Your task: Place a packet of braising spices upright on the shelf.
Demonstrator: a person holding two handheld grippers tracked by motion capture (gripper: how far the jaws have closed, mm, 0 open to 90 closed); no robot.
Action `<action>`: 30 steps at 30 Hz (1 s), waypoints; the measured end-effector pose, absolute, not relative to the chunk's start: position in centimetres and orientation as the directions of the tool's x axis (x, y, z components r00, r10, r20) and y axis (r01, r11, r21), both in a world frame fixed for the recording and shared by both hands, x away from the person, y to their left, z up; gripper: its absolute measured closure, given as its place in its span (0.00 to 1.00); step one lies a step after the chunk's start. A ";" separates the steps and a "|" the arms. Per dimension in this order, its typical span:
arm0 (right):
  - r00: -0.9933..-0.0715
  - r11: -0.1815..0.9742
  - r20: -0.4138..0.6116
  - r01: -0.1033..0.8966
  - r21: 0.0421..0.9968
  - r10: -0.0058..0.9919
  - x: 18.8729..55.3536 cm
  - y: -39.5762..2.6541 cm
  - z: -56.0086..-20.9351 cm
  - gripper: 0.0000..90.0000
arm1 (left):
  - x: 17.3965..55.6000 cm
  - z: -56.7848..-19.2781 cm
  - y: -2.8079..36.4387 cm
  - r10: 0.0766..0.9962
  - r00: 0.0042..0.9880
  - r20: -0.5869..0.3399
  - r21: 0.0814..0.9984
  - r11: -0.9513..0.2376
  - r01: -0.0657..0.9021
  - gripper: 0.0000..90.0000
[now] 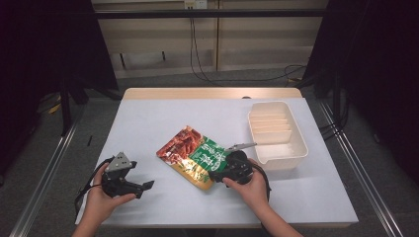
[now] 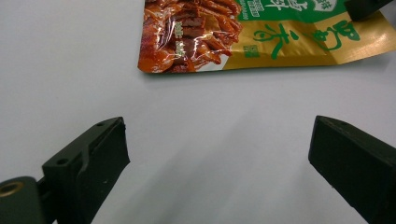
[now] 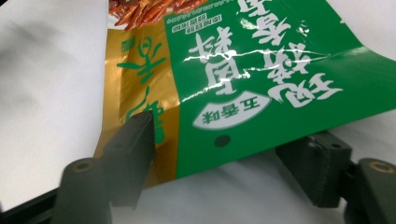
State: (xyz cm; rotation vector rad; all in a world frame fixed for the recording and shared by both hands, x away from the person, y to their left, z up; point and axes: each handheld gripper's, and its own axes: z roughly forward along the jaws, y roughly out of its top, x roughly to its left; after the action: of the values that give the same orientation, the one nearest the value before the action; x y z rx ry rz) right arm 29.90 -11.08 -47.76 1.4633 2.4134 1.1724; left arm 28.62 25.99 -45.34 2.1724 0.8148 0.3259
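We are finding the snack pouch (image 1: 194, 156) lying flat on the white surface (image 1: 148, 123), left of the cream tray (image 1: 276, 134). The right gripper (image 1: 213, 174) is meeting its near edge; its own view is showing one jaw above and one below the pouch (image 3: 243, 84), spread, not yet pinching. The left gripper (image 1: 146, 186) is resting released, pouch (image 2: 243, 35) ahead.

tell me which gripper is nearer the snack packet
Right. The right gripper has its jaws around the snack packet edge; the left gripper sits apart on the table, jaws open.
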 end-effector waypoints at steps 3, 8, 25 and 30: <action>-0.543 0.256 0.295 0.721 0.643 0.786 30.3 -10.8 -47.7 0.36 | 28.6 -45.4 26.1 0.649 0.761 -0.026 0.748 -0.492 0.445 0.05; -0.543 0.265 0.281 0.719 0.642 0.791 30.9 -10.1 -47.7 0.44 | 28.5 -45.3 26.1 0.647 0.762 -0.041 0.753 -0.481 0.449 0.05; -0.514 0.266 0.307 0.764 0.587 0.801 32.4 -9.6 -46.6 0.94 | 28.5 -44.9 26.6 0.658 0.752 -0.026 0.761 -0.475 0.442 0.06; -0.518 0.271 0.302 0.762 0.589 0.801 32.8 -9.8 -45.6 1.00 | 28.4 -44.9 26.8 0.661 0.749 -0.027 0.767 -0.467 0.440 0.06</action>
State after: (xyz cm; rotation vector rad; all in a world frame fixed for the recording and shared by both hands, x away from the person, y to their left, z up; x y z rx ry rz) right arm 32.77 -9.80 -45.58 1.5141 2.4597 1.0885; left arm 28.42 26.77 -44.86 2.1373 0.8239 0.3499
